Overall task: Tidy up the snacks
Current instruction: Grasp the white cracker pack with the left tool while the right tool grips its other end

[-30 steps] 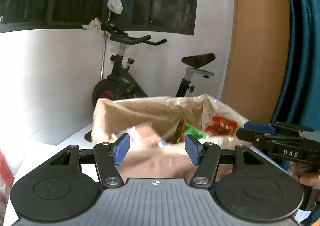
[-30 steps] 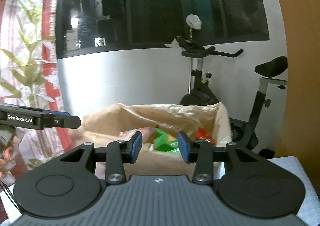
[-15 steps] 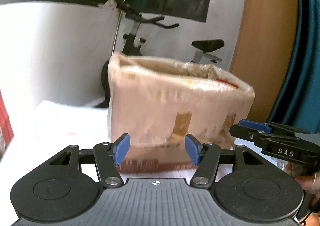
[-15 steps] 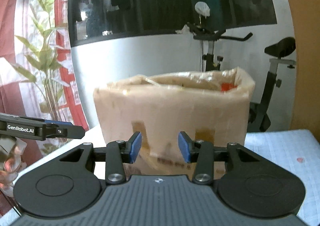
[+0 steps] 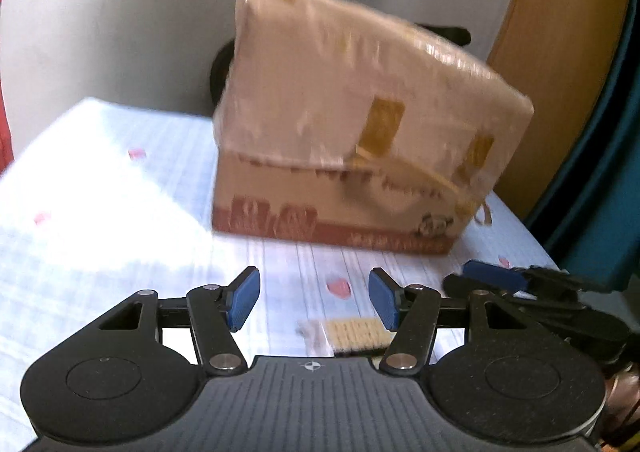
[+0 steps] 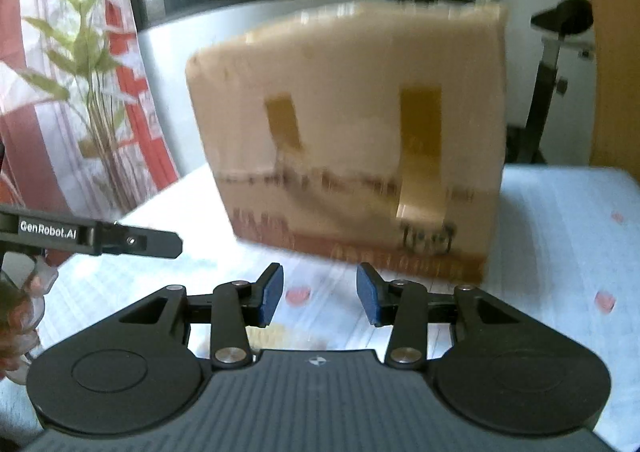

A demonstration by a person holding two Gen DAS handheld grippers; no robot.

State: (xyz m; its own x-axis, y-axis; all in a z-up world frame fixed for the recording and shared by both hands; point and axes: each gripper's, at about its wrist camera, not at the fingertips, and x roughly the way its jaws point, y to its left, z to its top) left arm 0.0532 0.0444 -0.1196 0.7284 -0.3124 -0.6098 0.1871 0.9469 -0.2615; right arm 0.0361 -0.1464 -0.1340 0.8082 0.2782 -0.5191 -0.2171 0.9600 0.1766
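Observation:
A tall cardboard box (image 5: 360, 132) wrapped in clear plastic stands on the table; it also shows in the right wrist view (image 6: 360, 140). Its contents are hidden from this low angle. My left gripper (image 5: 314, 302) is open and empty, low over the table in front of the box. A small clear packet of crackers (image 5: 348, 332) lies just below its fingers. My right gripper (image 6: 320, 298) is open and empty, also in front of the box; a pale, blurred packet (image 6: 288, 336) shows under it. The right gripper appears at the left view's right edge (image 5: 520, 284).
The table has a white cloth (image 5: 100, 192) with a fine grid and pink spots. An exercise bike (image 6: 560, 64) stands behind the box by a white wall. A plant (image 6: 80, 64) and red-striped curtain are at the left. A wooden panel (image 5: 560, 52) is at the right.
Both grippers have dropped from above the box's open top to low over the table, tilting down. The snacks inside the box are out of sight now; a cracker packet has come into view.

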